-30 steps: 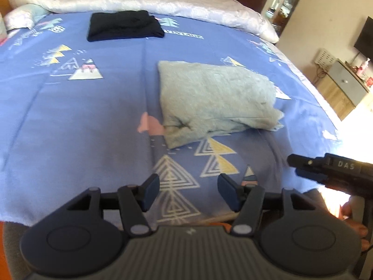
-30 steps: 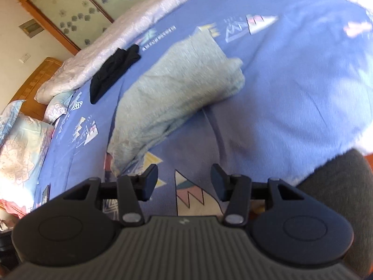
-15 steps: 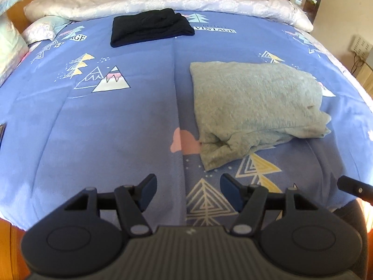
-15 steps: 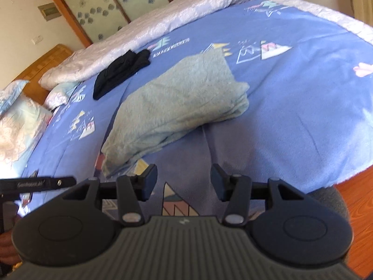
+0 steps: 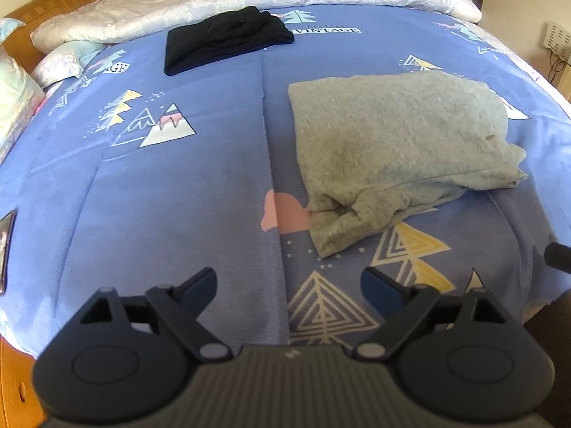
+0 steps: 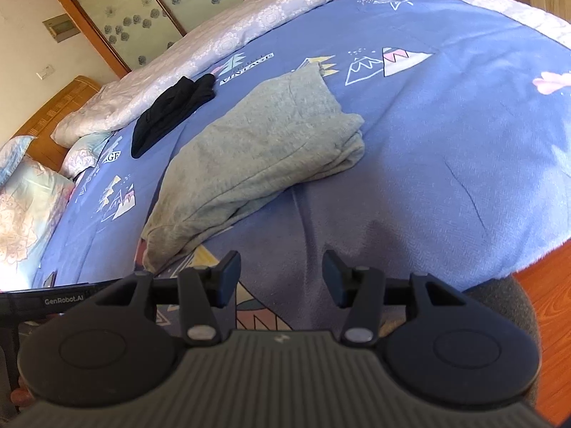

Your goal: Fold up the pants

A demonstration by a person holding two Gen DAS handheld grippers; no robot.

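My view over the bed point(image 5: 150, 178) has widened since a second ago. The folded grey pants point(image 5: 396, 149) lie right of its centre seam, black clothes point(image 5: 225, 42) well beyond. Left claw point(image 5: 288, 283) and right claw point(image 6: 281, 278) stay spread, empty, near the bed's edge.

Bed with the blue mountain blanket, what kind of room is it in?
Most likely a bedroom in a home. A big bed with a blue blanket, pillows beside a wooden headboard, and folded grey pants lying on top all point to that.
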